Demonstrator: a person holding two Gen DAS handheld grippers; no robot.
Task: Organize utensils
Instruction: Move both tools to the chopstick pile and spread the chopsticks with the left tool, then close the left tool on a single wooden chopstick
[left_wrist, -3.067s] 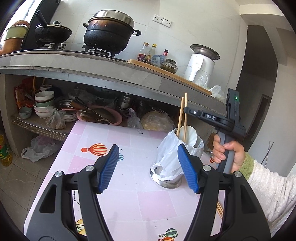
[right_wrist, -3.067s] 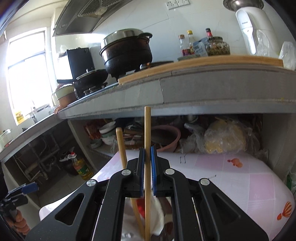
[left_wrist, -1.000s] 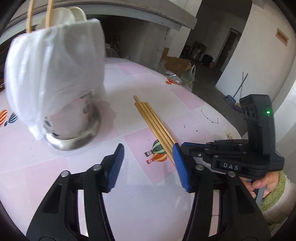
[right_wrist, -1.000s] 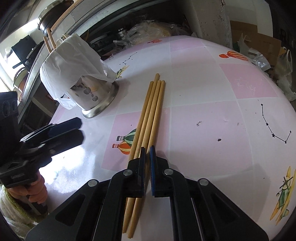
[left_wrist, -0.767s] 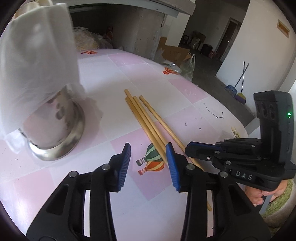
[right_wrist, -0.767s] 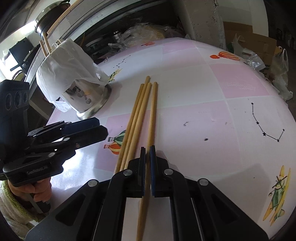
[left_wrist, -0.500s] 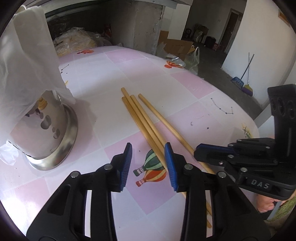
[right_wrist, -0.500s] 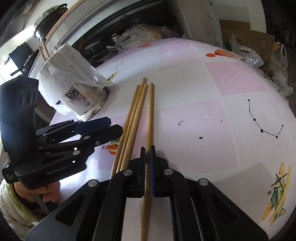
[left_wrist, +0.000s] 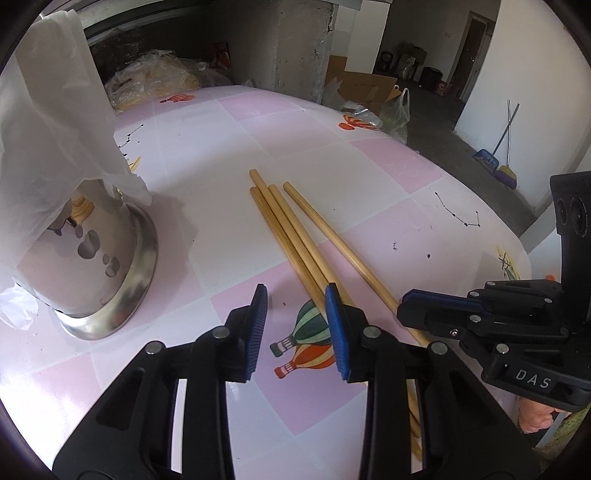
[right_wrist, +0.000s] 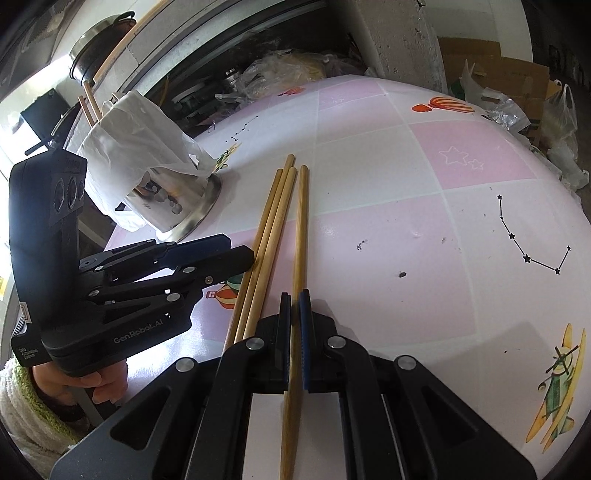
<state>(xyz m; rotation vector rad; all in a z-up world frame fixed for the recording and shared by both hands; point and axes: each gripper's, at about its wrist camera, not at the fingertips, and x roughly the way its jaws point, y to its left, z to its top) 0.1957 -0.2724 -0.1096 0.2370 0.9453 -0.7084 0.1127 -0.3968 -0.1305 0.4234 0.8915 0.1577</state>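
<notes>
Three wooden chopsticks (left_wrist: 291, 236) (right_wrist: 271, 218) lie side by side on the pink-and-white tablecloth (left_wrist: 229, 155). A fourth chopstick (right_wrist: 300, 229) (left_wrist: 332, 240) lies slightly apart to their right, with my right gripper (right_wrist: 294, 325) (left_wrist: 421, 301) shut on its near part. My left gripper (left_wrist: 297, 325) (right_wrist: 236, 249) hovers low over the near end of the three. Its jaws are partly open; the chopsticks pass under its right pad (left_wrist: 334, 325), and only the balloon print shows between the pads. A perforated steel utensil holder (left_wrist: 99, 254) (right_wrist: 177, 210), draped with a white plastic bag, stands to the left.
Behind the table are a concrete pillar (left_wrist: 303, 44), plastic bags (left_wrist: 155, 81) under the counter, and a cardboard box (left_wrist: 365, 85) on the floor. A hand in a fuzzy sleeve (right_wrist: 26, 413) holds the left gripper. The table's rounded edge (left_wrist: 513, 240) curves down on the right.
My left gripper swung away from the holder to the chopsticks and narrowed its jaws. My right gripper drew one chopstick sideways out of the bundle.
</notes>
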